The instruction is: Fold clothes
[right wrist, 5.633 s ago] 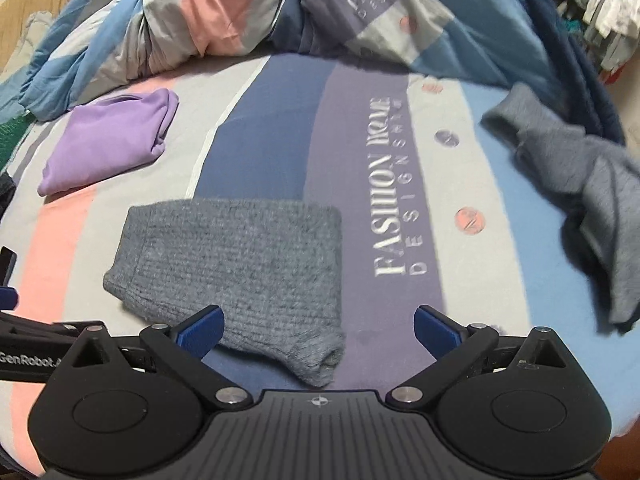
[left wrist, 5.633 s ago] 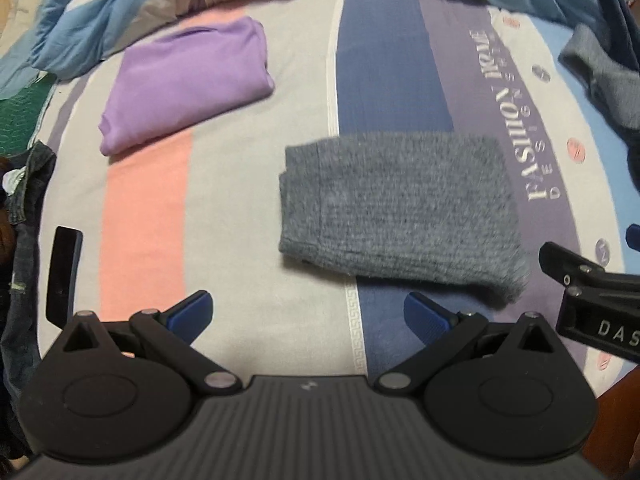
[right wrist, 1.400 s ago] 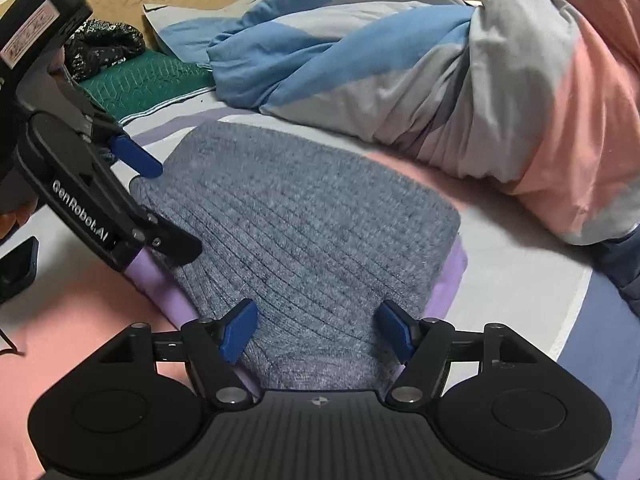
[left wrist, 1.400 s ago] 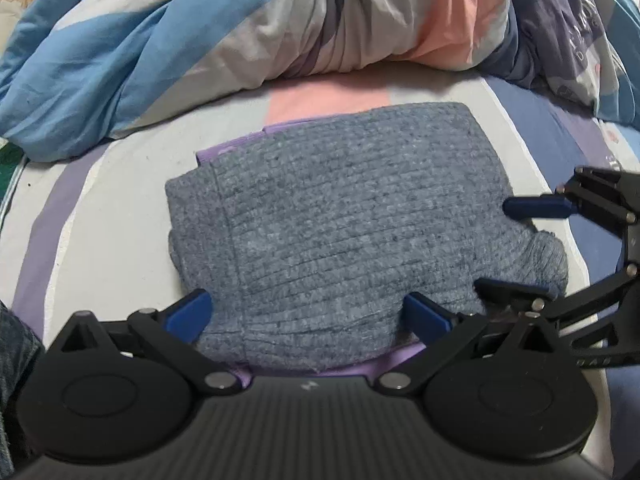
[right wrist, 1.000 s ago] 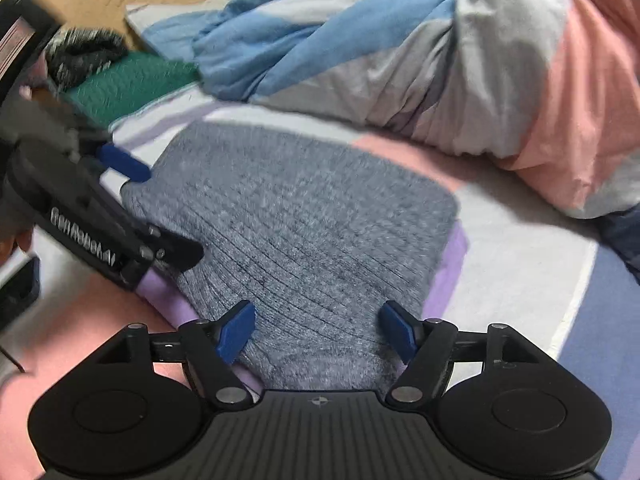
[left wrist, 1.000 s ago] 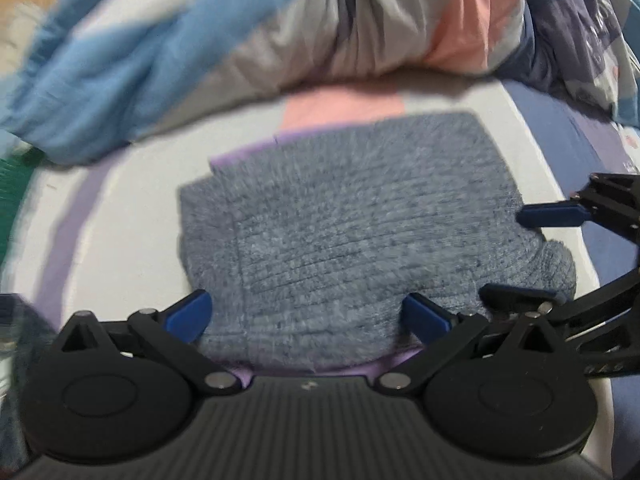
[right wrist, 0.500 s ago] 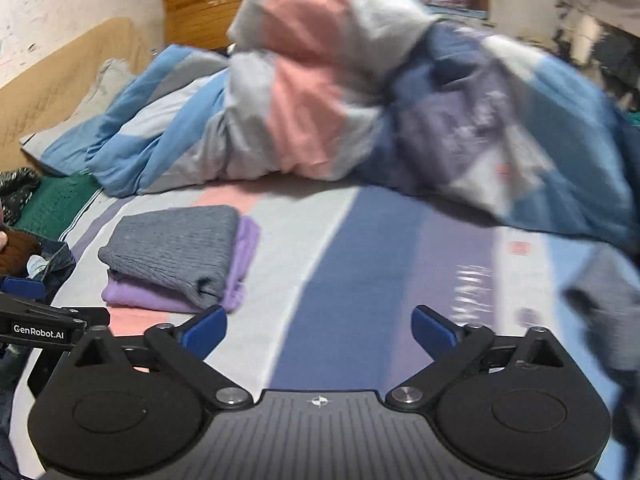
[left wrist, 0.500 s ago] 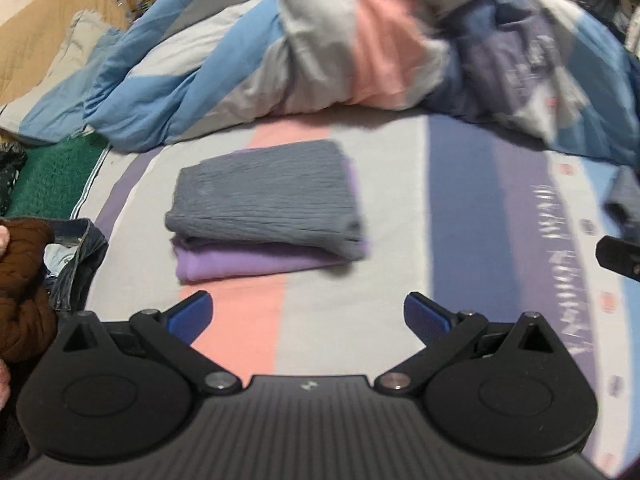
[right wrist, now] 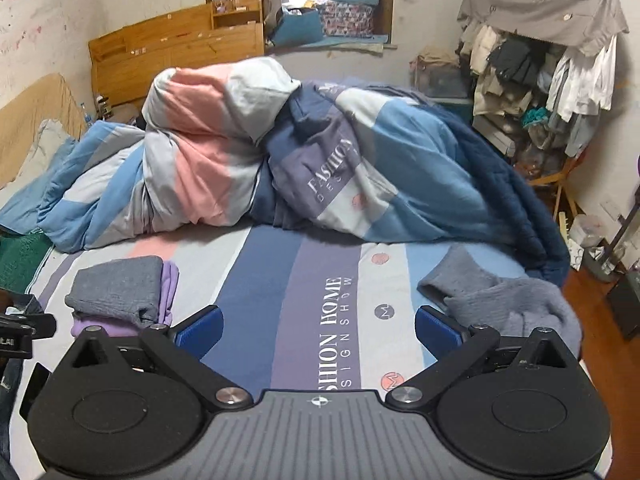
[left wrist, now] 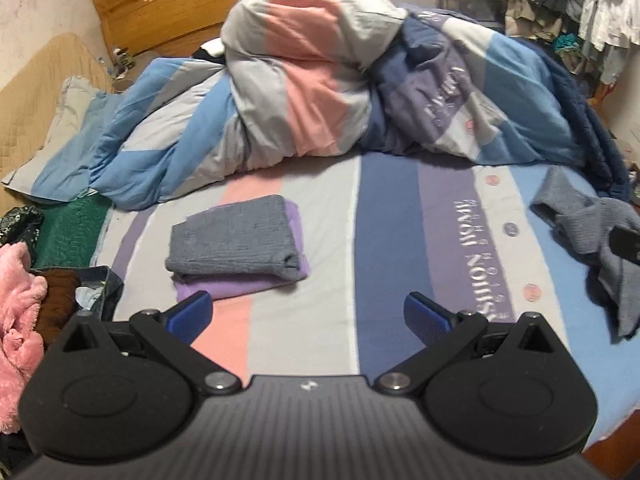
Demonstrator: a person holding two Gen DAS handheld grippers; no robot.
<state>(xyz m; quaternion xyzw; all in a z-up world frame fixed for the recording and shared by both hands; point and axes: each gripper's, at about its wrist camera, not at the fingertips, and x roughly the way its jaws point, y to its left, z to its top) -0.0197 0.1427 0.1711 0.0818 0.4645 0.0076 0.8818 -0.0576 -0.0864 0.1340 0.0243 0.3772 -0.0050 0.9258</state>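
Note:
A folded grey knit garment (left wrist: 234, 240) lies on top of a folded purple garment (left wrist: 240, 286) on the striped bed sheet (left wrist: 384, 240); the stack also shows in the right wrist view (right wrist: 116, 290). An unfolded grey knit garment (left wrist: 592, 236) lies crumpled at the bed's right side, also in the right wrist view (right wrist: 504, 300). My left gripper (left wrist: 308, 316) is open and empty, held back above the bed's front part. My right gripper (right wrist: 318, 330) is open and empty, near the crumpled garment's left.
A bunched striped duvet (right wrist: 280, 160) fills the back of the bed. A pink fleece and a brown garment (left wrist: 24, 312) lie at the left edge. A wooden headboard (right wrist: 172, 56) and a laden clothes rack (right wrist: 536, 72) stand behind.
The grey garment was carried onto the purple one and let go. Both grippers have since pulled back and up from the stack, and the view now takes in the whole bed.

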